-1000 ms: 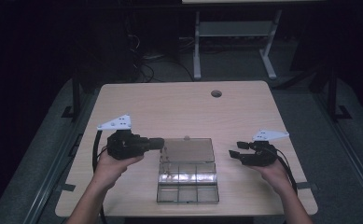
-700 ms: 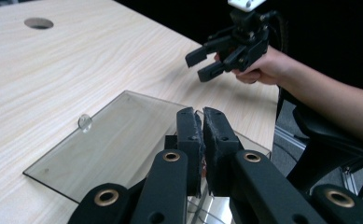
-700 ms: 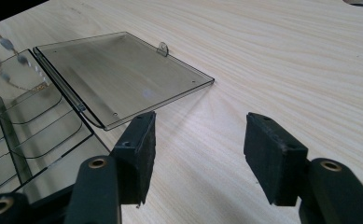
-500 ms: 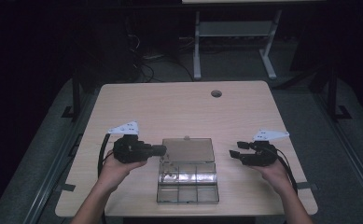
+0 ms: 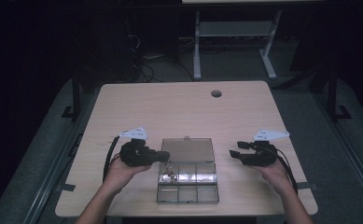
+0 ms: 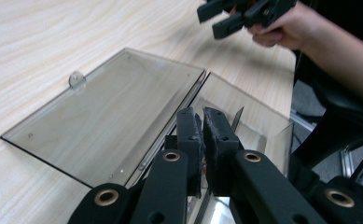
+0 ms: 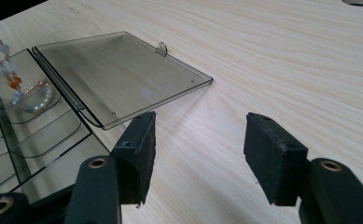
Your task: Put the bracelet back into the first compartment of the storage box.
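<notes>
Beaded bracelet (image 7: 4, 65) pinched in left gripper (image 5: 163, 156); lower slowly into box (image 5: 188, 193) compartment; right gripper (image 7: 198, 158) idle, jaws apart.

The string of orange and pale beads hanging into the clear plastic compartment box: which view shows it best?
The right gripper view: the string of orange and pale beads hangs into a compartment, beads distinct. The high view shows it as a small speck beside the left gripper. In the left gripper view the shut jaws hide it.

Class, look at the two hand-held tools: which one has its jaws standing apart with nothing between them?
The right tool, beside the clear plastic compartment box; the left tool has its jaws pressed together.
</notes>
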